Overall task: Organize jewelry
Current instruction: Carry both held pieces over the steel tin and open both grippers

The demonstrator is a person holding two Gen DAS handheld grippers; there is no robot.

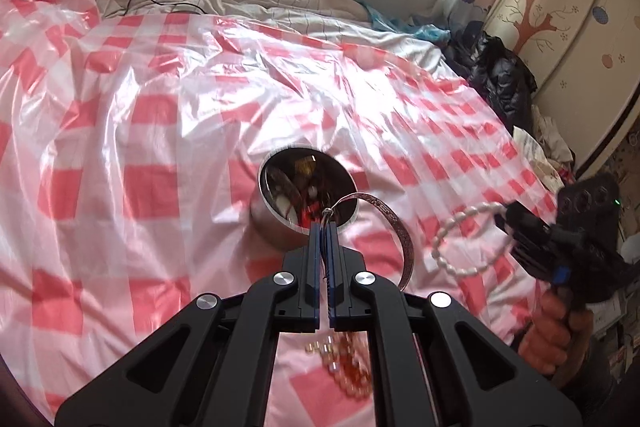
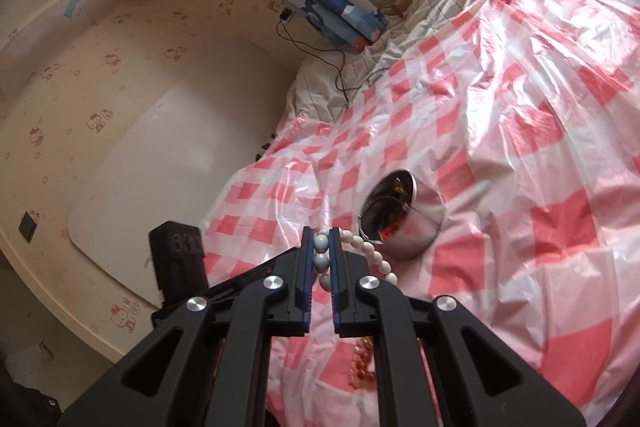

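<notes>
Take the round metal tin [image 1: 307, 195] on the pink-checked plastic sheet [image 1: 160, 107] as your landmark: it stands open with several pieces already lying inside, so by the look of it you are midway through gathering the jewelry into it. Your left gripper [image 1: 325, 223] has its jaws pressed nearly together on the engraved metal bangle [image 1: 394, 227], pinching it at the near rim of the tin while the rest of the band loops out to the right of the tin. Your right gripper [image 2: 325, 255] is clamped on the white bead bracelet [image 2: 366, 251], with a few beads squeezed between its blue pads [image 2: 307, 267] and the remaining strand trailing toward the tin; from the left wrist view that bracelet hangs well to the right of the tin. An amber bead bracelet [image 1: 348, 367] lies on the sheet on your side of the tin, under the left gripper's frame, not yet collected. The next move probably calls for bringing the bangle fully over the tin's mouth before you let go, since the band is wide relative to the opening and may catch on the rim. Then bring the white strand across and lower it in.
</notes>
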